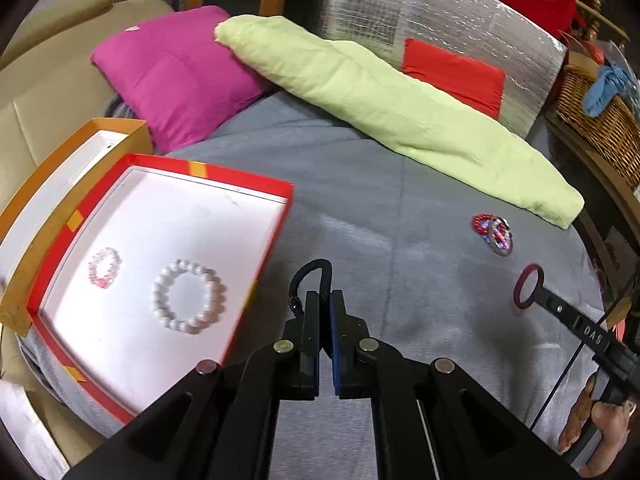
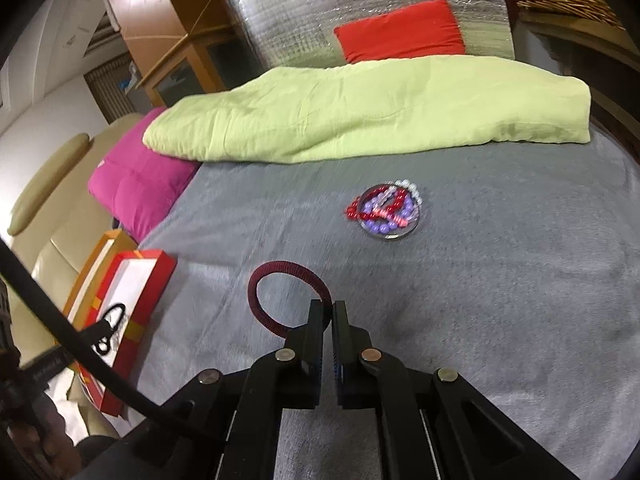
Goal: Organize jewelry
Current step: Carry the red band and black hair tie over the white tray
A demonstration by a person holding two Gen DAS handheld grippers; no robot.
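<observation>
Maroon bracelet point(image 2: 289, 297) upright in right gripper point(image 2: 328, 312)

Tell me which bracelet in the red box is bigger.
The white pearl bracelet; the pink bracelet beside it makes a clearly smaller ring.

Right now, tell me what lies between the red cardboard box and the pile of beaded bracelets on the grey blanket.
Only bare grey blanket lies between the red cardboard box and the pile of beaded bracelets; the right wrist view shows it.
</observation>
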